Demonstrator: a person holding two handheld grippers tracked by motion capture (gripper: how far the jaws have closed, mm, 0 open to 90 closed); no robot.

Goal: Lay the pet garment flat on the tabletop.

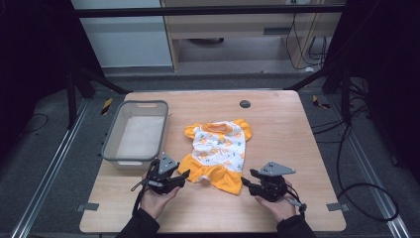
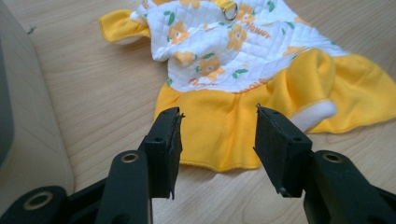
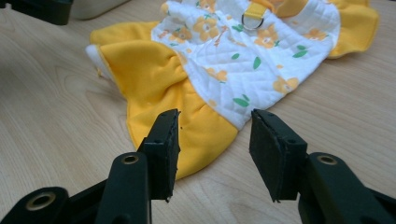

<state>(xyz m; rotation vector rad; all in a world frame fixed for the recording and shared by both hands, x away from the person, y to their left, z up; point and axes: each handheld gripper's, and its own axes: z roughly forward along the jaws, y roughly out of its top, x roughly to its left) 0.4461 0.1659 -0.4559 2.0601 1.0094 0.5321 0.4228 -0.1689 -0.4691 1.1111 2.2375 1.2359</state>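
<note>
A small pet dress [image 1: 218,151] lies flat in the middle of the wooden table [image 1: 277,124], white quilted top with orange flowers, yellow ruffled skirt toward me. A metal ring [image 3: 252,21] sits on its back strap. My left gripper [image 1: 182,176] hovers at the skirt's left hem corner, open, jaws framing the yellow hem [image 2: 217,135] with nothing between them. My right gripper [image 1: 246,182] stands open at the skirt's right corner [image 3: 205,135], jaws apart just short of the fabric.
A grey plastic bin [image 1: 136,133] stands on the table's left side, close beside my left gripper; its wall [image 2: 28,140] fills the left edge of the left gripper view. A dark round grommet [image 1: 244,104] sits near the far edge.
</note>
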